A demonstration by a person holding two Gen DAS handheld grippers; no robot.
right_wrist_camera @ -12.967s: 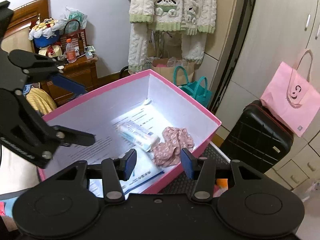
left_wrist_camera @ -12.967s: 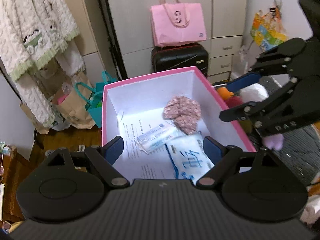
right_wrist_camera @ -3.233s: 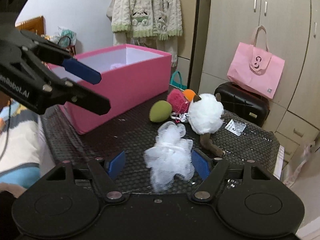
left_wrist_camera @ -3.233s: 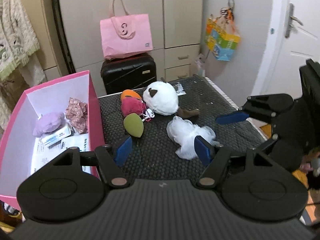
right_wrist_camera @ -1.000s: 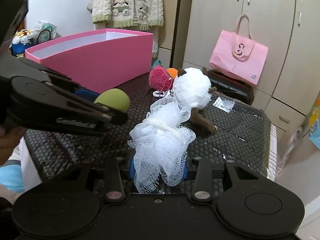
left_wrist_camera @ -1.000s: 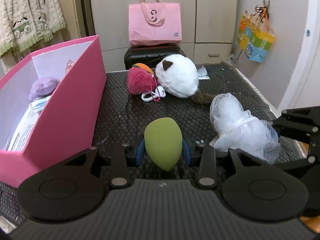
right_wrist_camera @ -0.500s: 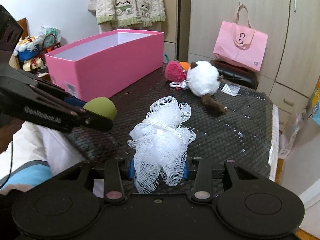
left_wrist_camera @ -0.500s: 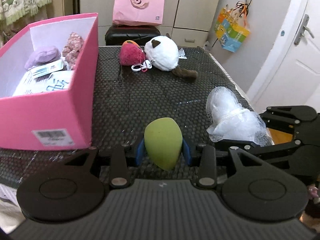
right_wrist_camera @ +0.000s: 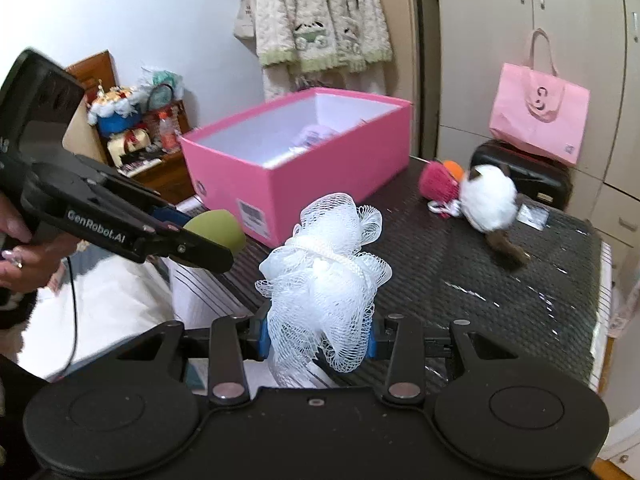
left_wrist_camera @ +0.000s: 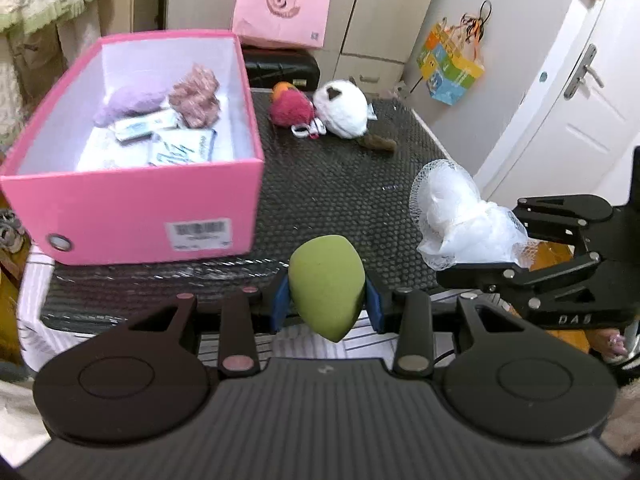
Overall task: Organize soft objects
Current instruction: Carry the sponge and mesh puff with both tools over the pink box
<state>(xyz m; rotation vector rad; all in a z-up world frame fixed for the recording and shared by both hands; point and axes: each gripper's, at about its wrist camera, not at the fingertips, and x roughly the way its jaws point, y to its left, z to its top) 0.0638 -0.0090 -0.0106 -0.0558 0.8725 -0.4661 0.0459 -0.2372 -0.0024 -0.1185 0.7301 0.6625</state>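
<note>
My left gripper (left_wrist_camera: 326, 304) is shut on a green egg-shaped sponge (left_wrist_camera: 327, 280), held above the near edge of the black table (left_wrist_camera: 340, 184); the sponge also shows in the right wrist view (right_wrist_camera: 218, 226). My right gripper (right_wrist_camera: 316, 340) is shut on a white mesh bath pouf (right_wrist_camera: 324, 276), seen at the right in the left wrist view (left_wrist_camera: 460, 216). The open pink box (left_wrist_camera: 132, 208) stands at the left and holds a purple soft toy (left_wrist_camera: 128, 100), a pink floral cloth (left_wrist_camera: 196, 96) and packets. A white plush (left_wrist_camera: 340, 110) and a red fuzzy toy (left_wrist_camera: 290, 106) lie at the table's far side.
A black suitcase (left_wrist_camera: 280, 70) with a pink bag (left_wrist_camera: 282, 14) on it stands behind the table. Cupboards and a white door (left_wrist_camera: 560, 100) are at the back and right. A wooden nightstand with clutter (right_wrist_camera: 136, 136) stands left of the box in the right wrist view.
Both grippers have lifted and pulled back from the table with the sponge and the pouf held. The pink box now sits nearer the middle of the left wrist view.
</note>
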